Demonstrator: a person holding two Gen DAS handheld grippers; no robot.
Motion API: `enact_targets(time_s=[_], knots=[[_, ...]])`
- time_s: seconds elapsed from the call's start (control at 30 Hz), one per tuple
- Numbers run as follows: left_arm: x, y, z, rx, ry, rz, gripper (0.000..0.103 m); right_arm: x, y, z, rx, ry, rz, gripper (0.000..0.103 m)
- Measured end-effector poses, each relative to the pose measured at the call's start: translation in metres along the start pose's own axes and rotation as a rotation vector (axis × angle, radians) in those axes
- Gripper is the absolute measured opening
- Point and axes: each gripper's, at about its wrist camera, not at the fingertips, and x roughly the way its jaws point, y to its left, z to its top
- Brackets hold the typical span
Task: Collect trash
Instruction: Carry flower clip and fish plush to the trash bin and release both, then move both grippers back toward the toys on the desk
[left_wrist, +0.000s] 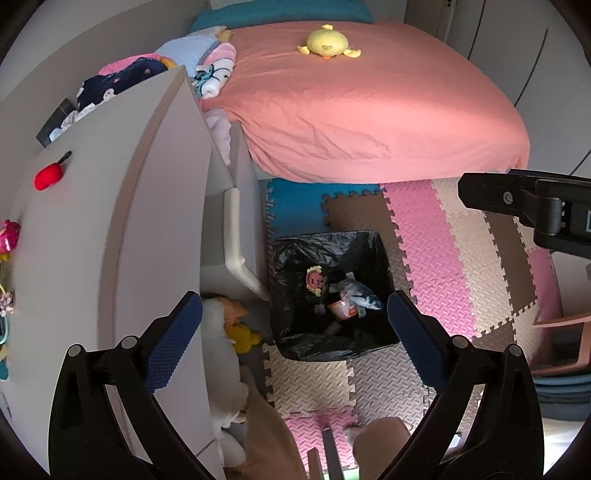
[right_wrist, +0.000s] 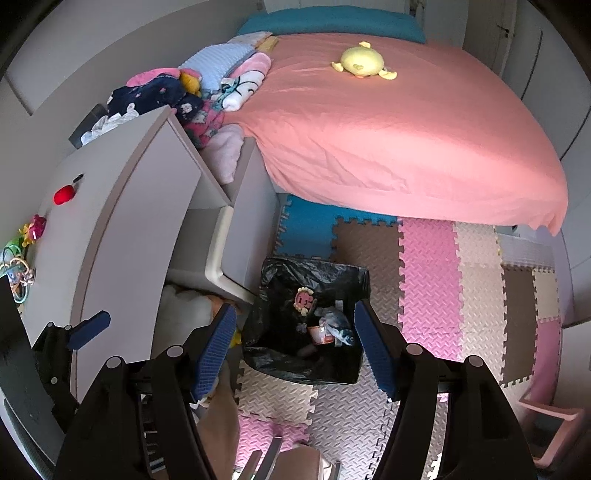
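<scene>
While both claws hang over the floor mats, the left gripper (left_wrist: 293, 325) stands spread wide with nothing between its 2 pads, and the right gripper (right_wrist: 295, 349) is parted too, empty. Lower centre of each frame, the black-lined trash bin (left_wrist: 295, 347) holds a crumpled wrapper (left_wrist: 356, 295), a small cup (left_wrist: 341, 309) and a pink flower sticker (left_wrist: 314, 280).

The bin bag (left_wrist: 295, 254) hid the bin's own walls, and the items at its bottom were too dark to name. The worktop (left_wrist: 92, 221) was blurred, with the toys (left_wrist: 9, 236) cut off by the left edge. A pink stool (right_wrist: 550, 417) ran out of view at right. The stuffed toys (left_wrist: 221, 332) lay partly hidden under the worktop.
</scene>
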Motion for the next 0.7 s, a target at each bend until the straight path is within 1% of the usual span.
enact_targets(time_s=[0.13,0.33,0.53,0.7], knots=[[-0.019,0.010,-0.003,0.009,-0.037,0.013,0.097,-0.014,0.014,0.002,-0.025,-0.027,0.006,0.068],[-0.047,0.048,-0.012,-0.057,-0.081,0.031,0.097,-0.030,0.053,0.004,-0.090,-0.066,0.023,0.068],[-0.067,0.101,-0.031,-0.137,-0.106,0.064,0.097,-0.035,0.104,0.002,-0.170,-0.081,0.055,0.068],[-0.083,0.157,-0.051,-0.245,-0.131,0.110,0.097,-0.036,0.144,0.001,-0.232,-0.088,0.093,0.068]])
